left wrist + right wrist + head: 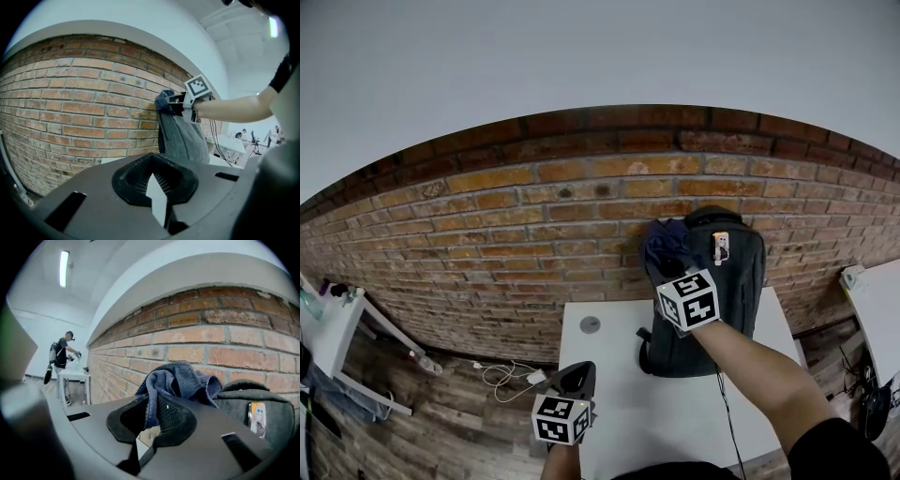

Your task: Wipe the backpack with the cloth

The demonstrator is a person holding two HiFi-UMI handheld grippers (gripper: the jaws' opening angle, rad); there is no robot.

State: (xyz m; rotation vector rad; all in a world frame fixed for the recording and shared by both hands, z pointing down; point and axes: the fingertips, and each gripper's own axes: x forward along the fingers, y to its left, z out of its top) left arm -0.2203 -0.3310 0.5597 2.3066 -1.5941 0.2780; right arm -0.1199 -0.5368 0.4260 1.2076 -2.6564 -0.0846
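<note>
- Two hand-held grippers show, each carrying one cube with square markers.
- Nearest, low in the head view, the left gripper (577, 375) hovers over the near left edge of a white table (609, 422). In its own view (154, 180) its two jaws are closed together with nothing between them.
- One small round grey thing (590, 324) lies on the table's far left part, well apart from everything else.
- One bare forearm reaches across the table to the right gripper (668, 261), raised at the far side.
- In the right gripper's own view (152, 416) its two jaws are clamped on one blue cloth (180, 378), which bunches out above them.
- The cloth (666, 242) sits at the upper left corner of the backpack (736, 281), pressed against or just beside it.
- The one backpack, dark grey, stands upright at the table's far edge, against a red brick wall (487, 234). One small pale tag (721, 247) hangs near its top.
- From the left gripper view, the backpack (183, 138) shows side-on with the cloth (164, 99) at its top.
- White cables (502, 375) lie on the wooden floor to the left.
- Far off in the right gripper view, one person (61, 355) stands at another white table.
</note>
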